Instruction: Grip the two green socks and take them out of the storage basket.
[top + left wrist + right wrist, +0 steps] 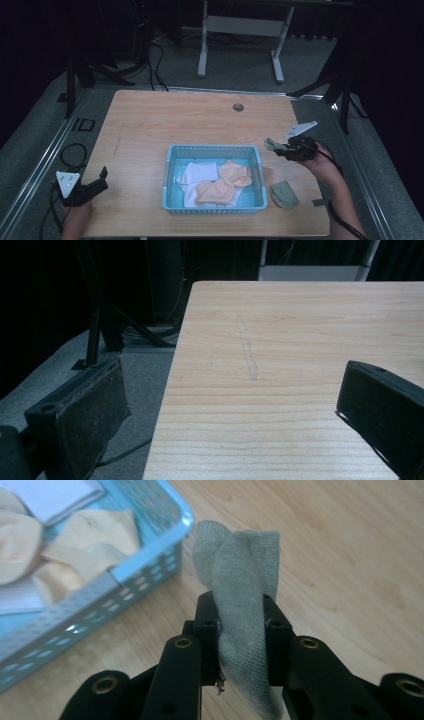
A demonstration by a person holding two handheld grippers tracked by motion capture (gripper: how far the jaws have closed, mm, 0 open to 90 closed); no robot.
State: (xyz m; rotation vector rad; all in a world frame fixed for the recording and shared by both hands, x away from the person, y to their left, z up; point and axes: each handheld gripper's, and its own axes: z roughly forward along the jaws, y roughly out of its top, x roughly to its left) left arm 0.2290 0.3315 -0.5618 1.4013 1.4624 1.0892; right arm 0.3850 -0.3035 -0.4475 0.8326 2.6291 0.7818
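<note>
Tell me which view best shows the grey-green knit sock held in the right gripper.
The right gripper view: the grey-green knit sock sits close, clamped between the jaws. The high view shows it small beside the basket.

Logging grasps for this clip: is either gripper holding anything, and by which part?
The right gripper pinches a green sock across a bunched fold, its end sticking out past the jaws. The left gripper is open and holds nothing.
</note>
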